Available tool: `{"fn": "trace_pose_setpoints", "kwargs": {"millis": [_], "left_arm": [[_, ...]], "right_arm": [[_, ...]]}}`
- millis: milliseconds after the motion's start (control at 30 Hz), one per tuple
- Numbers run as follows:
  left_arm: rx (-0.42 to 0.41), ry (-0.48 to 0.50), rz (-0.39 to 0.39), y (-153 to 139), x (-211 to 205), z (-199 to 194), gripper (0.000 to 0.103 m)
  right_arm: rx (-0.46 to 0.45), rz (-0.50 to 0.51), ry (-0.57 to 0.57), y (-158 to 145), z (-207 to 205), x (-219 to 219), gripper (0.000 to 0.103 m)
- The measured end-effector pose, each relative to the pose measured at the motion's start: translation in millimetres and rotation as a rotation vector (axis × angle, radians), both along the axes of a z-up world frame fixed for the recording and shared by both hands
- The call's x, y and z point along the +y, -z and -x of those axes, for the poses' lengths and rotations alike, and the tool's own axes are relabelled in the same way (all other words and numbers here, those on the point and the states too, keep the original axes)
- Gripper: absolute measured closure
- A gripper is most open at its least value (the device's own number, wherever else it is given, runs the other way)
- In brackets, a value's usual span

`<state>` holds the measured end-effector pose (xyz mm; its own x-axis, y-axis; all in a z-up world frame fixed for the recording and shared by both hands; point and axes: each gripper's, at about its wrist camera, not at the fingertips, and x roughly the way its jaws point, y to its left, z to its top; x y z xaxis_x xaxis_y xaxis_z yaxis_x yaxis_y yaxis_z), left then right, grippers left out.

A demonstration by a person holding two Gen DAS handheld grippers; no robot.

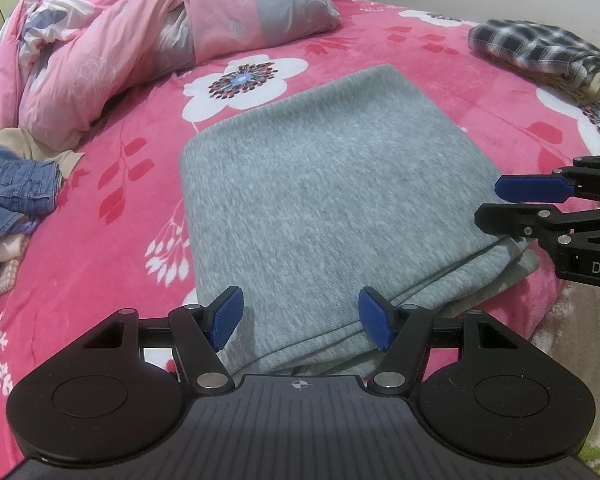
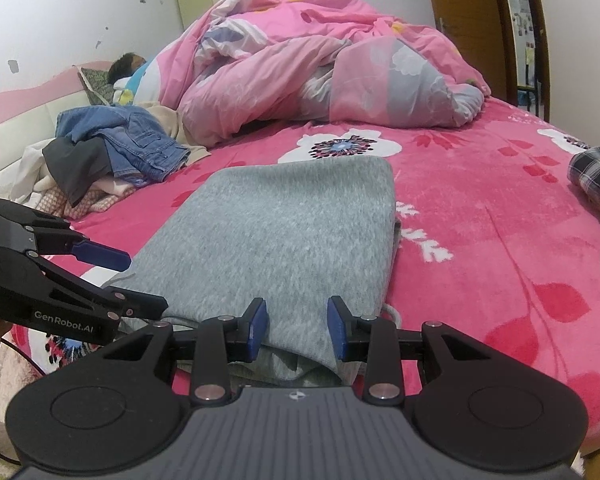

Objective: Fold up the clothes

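- While both grippers hung over the near edge of the bed (image 1: 440, 76), the grey garment (image 1: 320, 184) lay folded flat on the pink flowered blanket, its long axis running from 6 o'clock towards 12 in both wrist views.
- Left gripper (image 1: 301, 316): jaws spread wide, the near hem lying between the blue pads, no pad seen pressing cloth.
- Right gripper (image 2: 298, 328): jaws part-spread, narrower than the left, straddling the near right corner where loose layers bunched; pads looked clear of the fabric, so nothing pinched.
- Garment sat straight ahead of both sets of jaws, at 12 o'clock; far edge well off towards the quilt (image 2: 320, 64).
- Judged: each hand equally near its own corner, so a fold away from the near edge would call for both to close on the hem together.
- Denim pile (image 2: 132, 140) at 10 o'clock, checked cloth (image 1: 540, 56) at 2 o'clock, both well apart.
- A person lay at the head of the bed, beyond the quilt.
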<state>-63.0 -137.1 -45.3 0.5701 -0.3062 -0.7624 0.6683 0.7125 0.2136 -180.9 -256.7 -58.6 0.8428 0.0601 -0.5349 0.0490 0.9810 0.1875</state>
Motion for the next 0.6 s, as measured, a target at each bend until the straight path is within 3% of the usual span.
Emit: {"fn": "trace_pose_setpoints", "kwargs": {"millis": [600], "left_arm": [[0.01, -0.01, 0.033, 1.7, 5.2, -1.7, 0.038]], "right_arm": [[-0.005, 0.003, 0.007, 0.9, 0.4, 1.0, 0.066]]}}
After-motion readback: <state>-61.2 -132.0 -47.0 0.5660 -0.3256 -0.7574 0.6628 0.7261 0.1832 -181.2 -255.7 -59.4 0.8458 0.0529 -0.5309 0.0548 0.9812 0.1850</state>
